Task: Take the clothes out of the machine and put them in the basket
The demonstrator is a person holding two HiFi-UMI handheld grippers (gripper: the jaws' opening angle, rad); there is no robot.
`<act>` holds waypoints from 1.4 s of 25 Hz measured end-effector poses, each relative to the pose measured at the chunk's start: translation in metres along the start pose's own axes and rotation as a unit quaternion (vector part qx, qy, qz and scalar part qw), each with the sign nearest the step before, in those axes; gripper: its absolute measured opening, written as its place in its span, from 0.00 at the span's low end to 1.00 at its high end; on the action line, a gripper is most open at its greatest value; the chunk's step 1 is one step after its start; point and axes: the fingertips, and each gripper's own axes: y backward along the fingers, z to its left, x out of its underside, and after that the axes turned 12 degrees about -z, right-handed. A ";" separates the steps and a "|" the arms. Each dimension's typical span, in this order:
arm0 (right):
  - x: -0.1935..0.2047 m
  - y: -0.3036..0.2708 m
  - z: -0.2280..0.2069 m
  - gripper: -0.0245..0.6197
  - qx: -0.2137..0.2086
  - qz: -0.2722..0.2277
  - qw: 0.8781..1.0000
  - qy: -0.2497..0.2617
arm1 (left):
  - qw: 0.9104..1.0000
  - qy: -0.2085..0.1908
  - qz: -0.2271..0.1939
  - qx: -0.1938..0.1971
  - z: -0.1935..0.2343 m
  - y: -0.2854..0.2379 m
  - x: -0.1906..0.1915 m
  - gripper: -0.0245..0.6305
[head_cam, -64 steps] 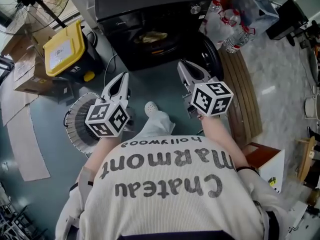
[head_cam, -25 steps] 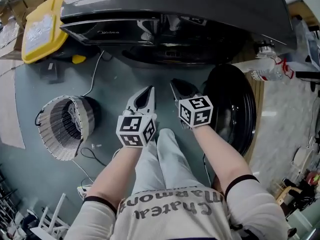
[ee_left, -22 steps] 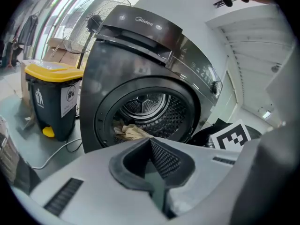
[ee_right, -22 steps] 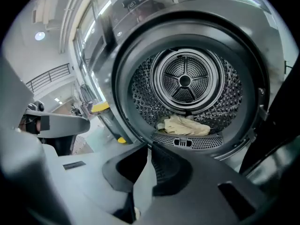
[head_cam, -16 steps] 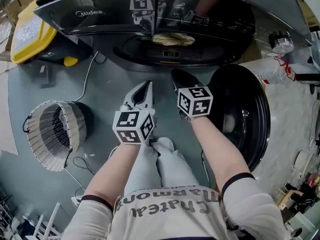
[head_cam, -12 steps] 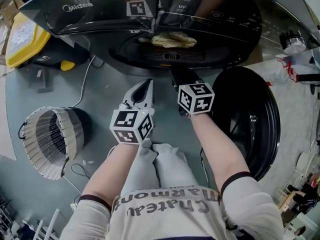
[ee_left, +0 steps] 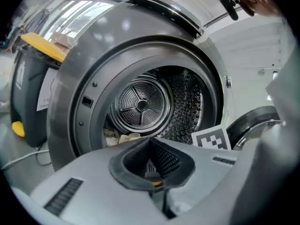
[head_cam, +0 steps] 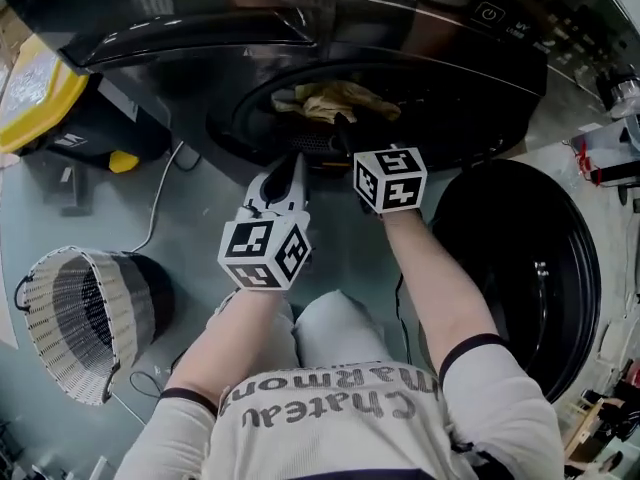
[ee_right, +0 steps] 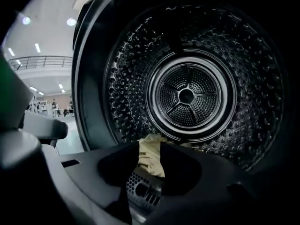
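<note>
A dark front-loading machine (head_cam: 470,48) fills the top of the head view, its round mouth open. Yellowish clothes (head_cam: 335,101) lie at the bottom of the drum (ee_right: 187,95) and also show in the gripper views (ee_left: 117,136), (ee_right: 151,156). My right gripper (head_cam: 345,128) is at the mouth's rim. Its jaws are opening, with nothing pressed between them, and the cloth shows through the gap beyond them. My left gripper (head_cam: 290,163) is shut and empty, just short of the rim. The woven basket (head_cam: 85,323) lies on the floor at the lower left.
The machine's round door (head_cam: 530,268) hangs open at the right, beside my right arm. A bin with a yellow lid (head_cam: 35,88) stands left of the machine. A thin cable (head_cam: 160,203) runs over the floor between the bin and the basket.
Both grippers have moved down and forward to the drum's mouth. The machine now looms larger, and the basket has slid to the lower left of the head view.
</note>
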 end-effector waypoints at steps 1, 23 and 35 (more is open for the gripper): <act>-0.002 -0.006 -0.002 0.29 -0.005 0.001 1.000 0.012 | 1.000 0.002 -0.005 0.005 0.000 -0.003 0.002 0.05; 0.066 -0.058 -0.016 0.41 -0.020 0.210 0.972 0.108 | 1.000 -0.014 0.000 0.028 0.020 0.011 -0.006 0.05; 0.045 -0.014 -0.011 0.12 0.012 0.183 0.983 -0.003 | 0.999 -0.006 0.033 0.011 0.005 0.041 -0.031 0.05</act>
